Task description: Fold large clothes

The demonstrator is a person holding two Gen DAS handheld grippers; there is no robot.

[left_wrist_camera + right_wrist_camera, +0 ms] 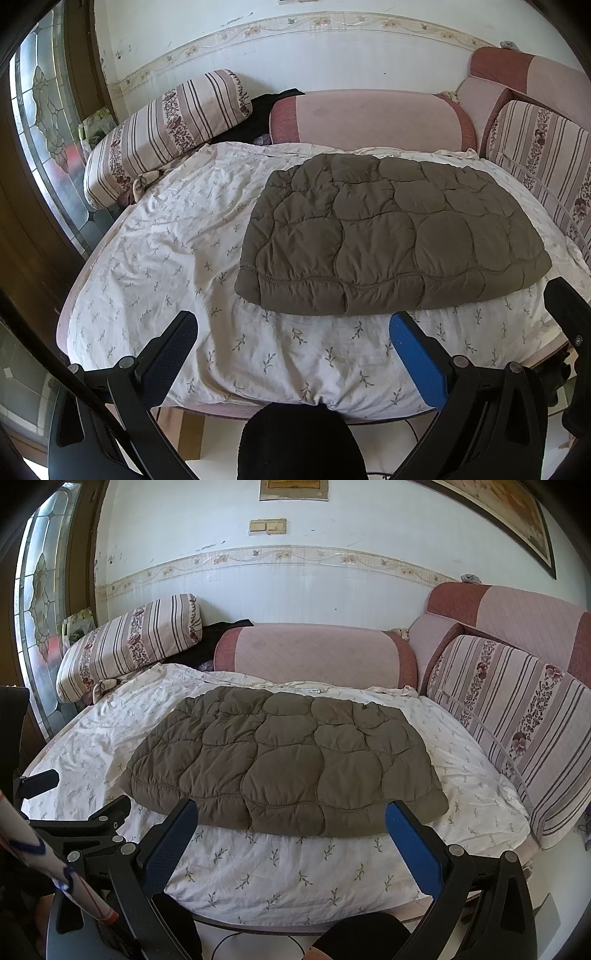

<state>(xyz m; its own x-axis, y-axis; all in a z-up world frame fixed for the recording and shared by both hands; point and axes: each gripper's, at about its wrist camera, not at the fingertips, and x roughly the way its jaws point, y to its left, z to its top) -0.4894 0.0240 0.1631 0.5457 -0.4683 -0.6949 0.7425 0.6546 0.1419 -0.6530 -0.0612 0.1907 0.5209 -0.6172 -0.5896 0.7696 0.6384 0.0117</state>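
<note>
Lying flat on the floral bedsheet (155,266), toward the right half of the bed: brown quilted jacket (391,236), looking already doubled over into a rough rectangle, gathered hem facing the cameras.

Left gripper (293,332) hovering over the near sheet, jaws spread wide, holding nothing. Right gripper (291,818) hanging just short of the jacket's near edge, jaws likewise spread, nothing between them.

Judging handling: puffy, soft, light for its bulk, springing back when pressed; shell fabric probably slick, so likely slipping out of a shallow pinch. Best gripping at the near hem corners, biting through the padding at a stitched seam, one corner per gripper. Thick layers possibly sliding apart while lifting.

Differing between views: left wrist view showing more bare sheet left of the jacket and the right gripper's finger poking in at right. Right wrist view showing wall switches (267,526), a framed picture (498,513), more of the striped cushion (517,716), plus the left gripper's frame at lower left.
</note>
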